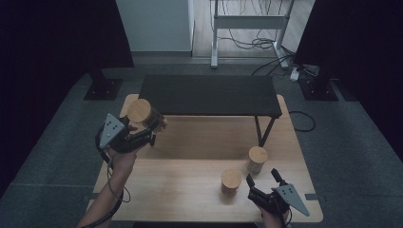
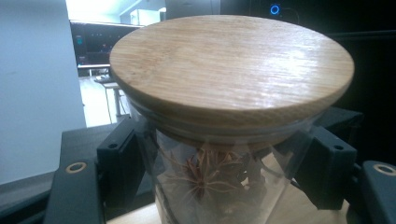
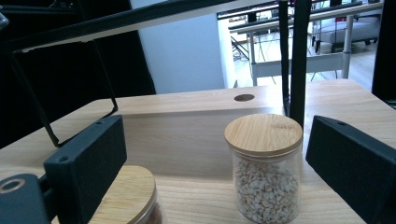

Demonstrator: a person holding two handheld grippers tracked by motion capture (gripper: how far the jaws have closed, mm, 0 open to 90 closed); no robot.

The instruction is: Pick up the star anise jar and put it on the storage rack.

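Left gripper (image 1: 151, 124) clamped on the star-anise jar (image 2: 219, 140) below its lid; glass looks slick, breakable; right gripper (image 1: 264, 180) gapes.

Left gripper view: glass jar with round bamboo lid (image 2: 219, 182), base cut off by the bottom edge; dark star-shaped contents partly blurred behind the glass. Right gripper view: low jar with wooden lid (image 3: 123, 198), body cut by the bottom edge, contents indeterminable.

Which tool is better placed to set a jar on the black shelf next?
Left. The left tool already grips the star anise jar beside the black shelf; the right tool is open and empty.
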